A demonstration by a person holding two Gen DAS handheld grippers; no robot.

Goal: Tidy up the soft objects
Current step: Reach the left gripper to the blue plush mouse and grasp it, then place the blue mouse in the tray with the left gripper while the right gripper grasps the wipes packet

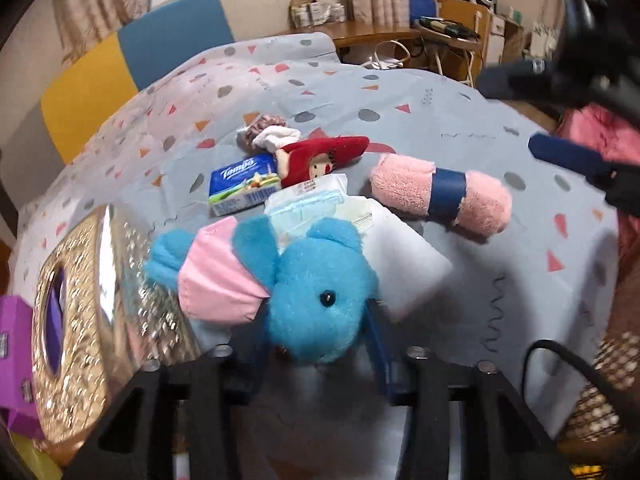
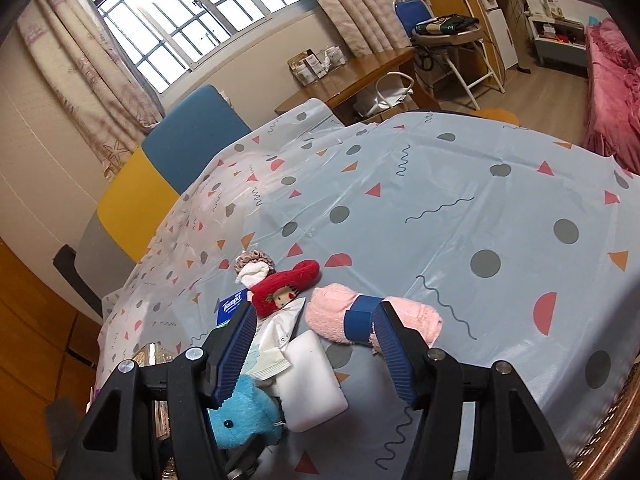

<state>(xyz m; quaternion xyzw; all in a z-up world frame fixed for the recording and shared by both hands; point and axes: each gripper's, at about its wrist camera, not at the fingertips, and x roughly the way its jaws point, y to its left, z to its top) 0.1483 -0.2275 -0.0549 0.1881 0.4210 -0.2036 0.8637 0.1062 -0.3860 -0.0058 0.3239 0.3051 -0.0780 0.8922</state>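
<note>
My left gripper (image 1: pixel 320 344) is shut on a blue plush elephant (image 1: pixel 316 292) with pink ears, held low over the table; it also shows in the right wrist view (image 2: pixel 244 412). My right gripper (image 2: pixel 316 320) is open and empty, above and in front of a rolled pink towel (image 2: pixel 332 316) with a blue band; the same towel shows in the left wrist view (image 1: pixel 404 192). A red doll (image 1: pixel 320 156), a white sponge block (image 2: pixel 312 384), a mask packet (image 1: pixel 304 204), a Tempo tissue pack (image 1: pixel 244 184) and rolled socks (image 1: pixel 268 130) lie clustered behind the elephant.
A shiny gold tissue box (image 1: pixel 80 320) stands at the left, with a purple box (image 1: pixel 16 352) beside it. A wicker basket rim (image 2: pixel 616 432) sits at the right table edge. The patterned tablecloth (image 2: pixel 480 208) covers the table; a blue-and-yellow chair (image 2: pixel 176 152) stands behind it.
</note>
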